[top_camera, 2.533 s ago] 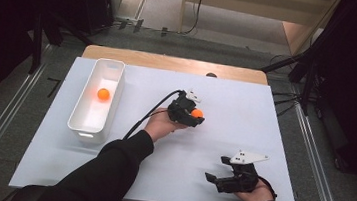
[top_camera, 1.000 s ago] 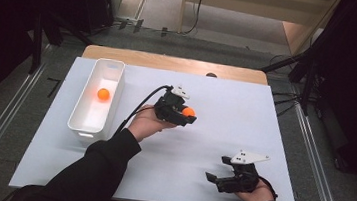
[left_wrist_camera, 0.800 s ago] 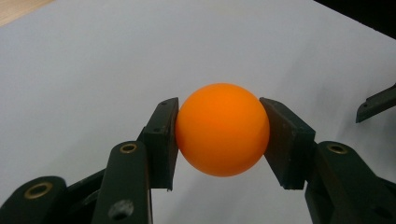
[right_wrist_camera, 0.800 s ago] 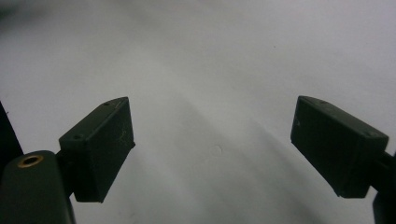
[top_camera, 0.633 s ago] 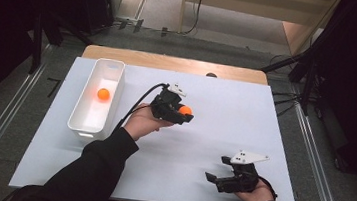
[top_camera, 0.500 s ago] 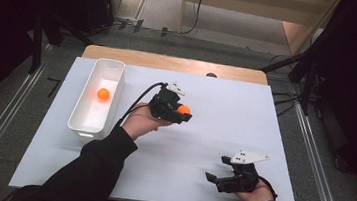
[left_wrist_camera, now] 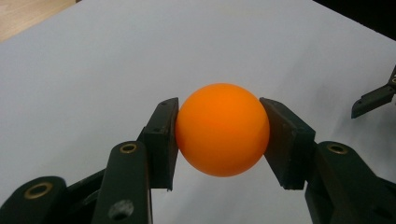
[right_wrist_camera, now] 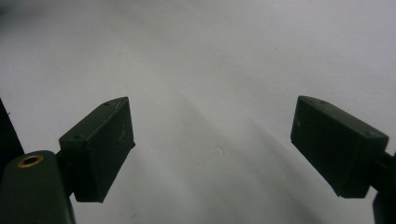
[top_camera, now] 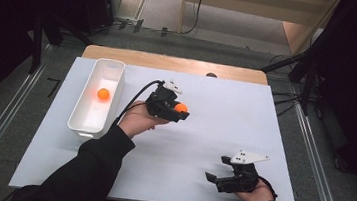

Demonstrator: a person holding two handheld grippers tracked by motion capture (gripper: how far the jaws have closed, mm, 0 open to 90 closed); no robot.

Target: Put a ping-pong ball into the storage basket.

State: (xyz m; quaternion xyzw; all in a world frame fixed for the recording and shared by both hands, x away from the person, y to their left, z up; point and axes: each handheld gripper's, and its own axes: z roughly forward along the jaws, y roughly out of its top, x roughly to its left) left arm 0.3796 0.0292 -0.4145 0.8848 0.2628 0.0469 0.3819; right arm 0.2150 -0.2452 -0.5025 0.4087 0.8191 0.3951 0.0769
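Observation:
My left gripper (top_camera: 180, 112) is shut on an orange ball (top_camera: 181, 108) and holds it above the middle of the white table (top_camera: 225, 110). In the left gripper view the ball (left_wrist_camera: 222, 129) is pressed between both black pads (left_wrist_camera: 160, 140), clear of the table surface. A second orange ball (top_camera: 103, 93) lies inside the white tray (top_camera: 114, 76) at the left. My right gripper (top_camera: 212, 177) rests near the table's front right edge, open, with nothing between its pads (right_wrist_camera: 100, 144).
The white tray stands lengthwise at the table's left side, to the left of my left hand. A wooden board edge (top_camera: 170, 62) runs along the table's far side. The other gripper's jaw tip (left_wrist_camera: 376, 95) shows at the right of the left gripper view.
My left hand has drifted leftward and slightly away with the orange ball, closer to the tray. The right gripper has stayed put.

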